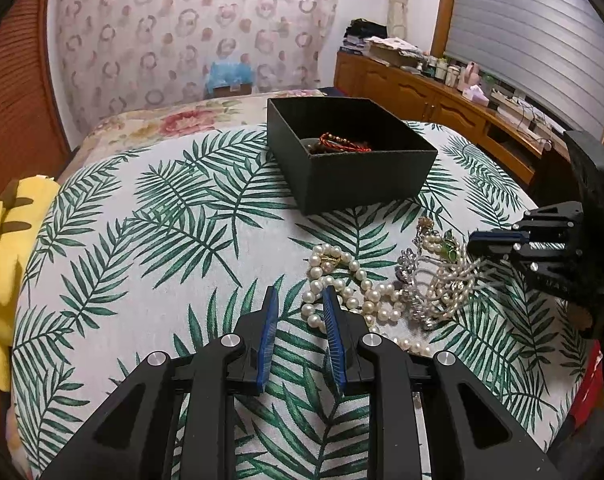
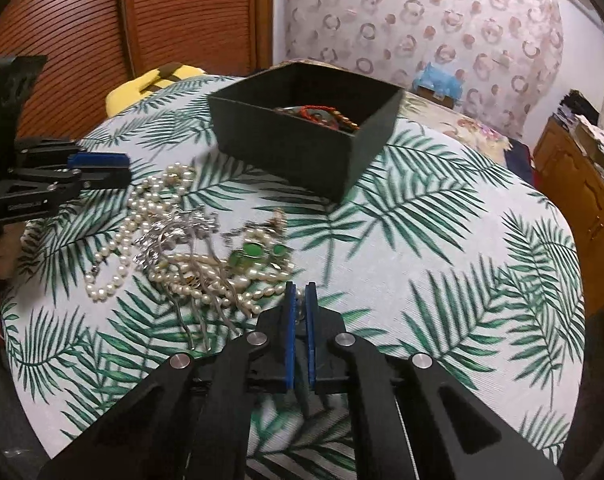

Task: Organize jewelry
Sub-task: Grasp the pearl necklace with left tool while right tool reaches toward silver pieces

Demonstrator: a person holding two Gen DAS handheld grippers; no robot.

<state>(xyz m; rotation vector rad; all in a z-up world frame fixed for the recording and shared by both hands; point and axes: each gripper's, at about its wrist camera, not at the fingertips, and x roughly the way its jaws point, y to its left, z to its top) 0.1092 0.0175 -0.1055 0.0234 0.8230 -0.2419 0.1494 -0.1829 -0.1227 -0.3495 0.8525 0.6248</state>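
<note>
A tangled pile of jewelry lies on the palm-leaf cloth: a white pearl necklace point(image 1: 341, 280) point(image 2: 142, 208), a silver hair comb point(image 1: 417, 292) point(image 2: 174, 236) and green-stone pieces point(image 1: 451, 250) point(image 2: 258, 254). Behind it stands an open black box point(image 1: 365, 184) point(image 2: 286, 152) holding red bracelets point(image 1: 343, 142) point(image 2: 321, 114). My left gripper point(image 1: 300, 294) point(image 2: 128, 168) is at the pile's left edge, slightly open, with a few pearls between its tips and none pressed. My right gripper point(image 2: 300, 290) point(image 1: 471, 240) is at the pile's other side, shut on a thin pearl strand.
The table point(image 1: 142, 240) is round and drops off on all sides. A yellow plush toy point(image 1: 6, 248) point(image 2: 150, 80) sits off its far edge. A cluttered wooden sideboard point(image 1: 421, 92) point(image 2: 581, 184) runs along the wall, and slatted wooden doors point(image 2: 182, 20) stand behind.
</note>
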